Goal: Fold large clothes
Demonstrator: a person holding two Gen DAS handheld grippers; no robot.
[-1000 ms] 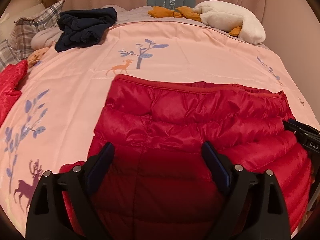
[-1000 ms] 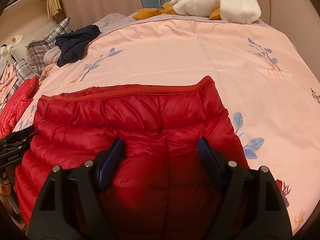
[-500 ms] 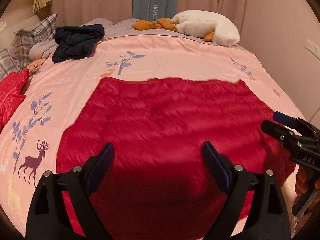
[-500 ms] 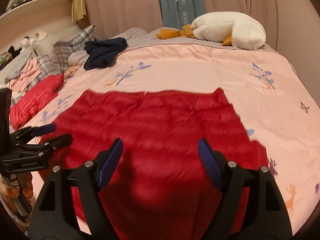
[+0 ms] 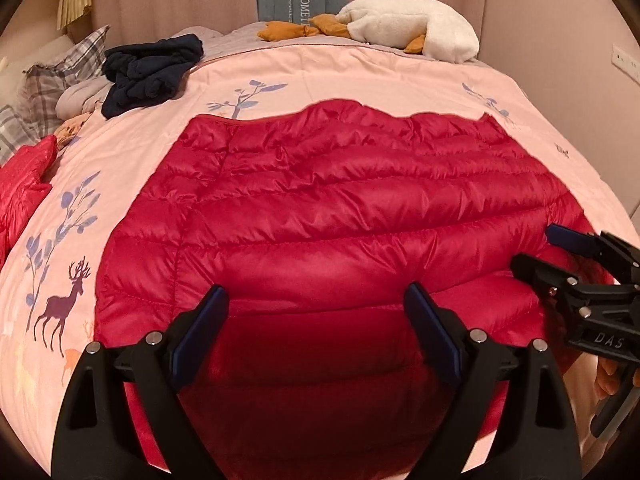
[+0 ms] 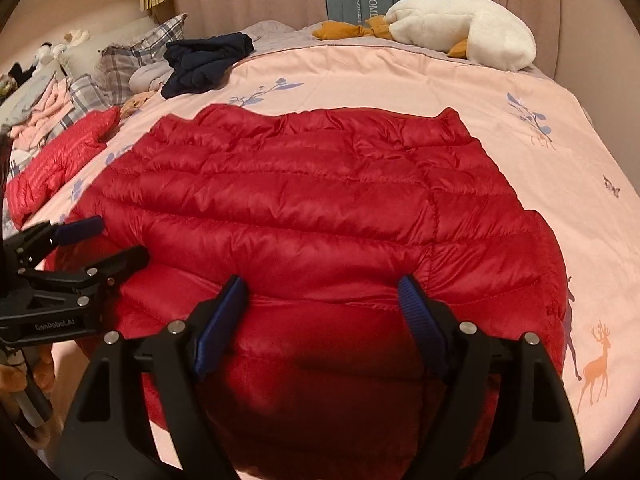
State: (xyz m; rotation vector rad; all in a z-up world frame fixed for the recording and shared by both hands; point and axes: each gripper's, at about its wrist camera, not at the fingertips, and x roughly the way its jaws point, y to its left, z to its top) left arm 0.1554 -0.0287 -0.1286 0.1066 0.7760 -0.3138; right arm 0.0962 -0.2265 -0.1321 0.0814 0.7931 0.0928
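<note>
Red quilted down jacket spread flat across pink deer-print bedspread.

Left gripper and right gripper both spread wide above near hem, gripping nothing. Farther back: dark navy garment near plaid pillows, white plush goose at far edge.

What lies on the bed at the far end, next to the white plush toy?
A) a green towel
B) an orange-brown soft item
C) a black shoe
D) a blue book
B: an orange-brown soft item lies at the far end of the bed, touching the white plush toy.
</note>
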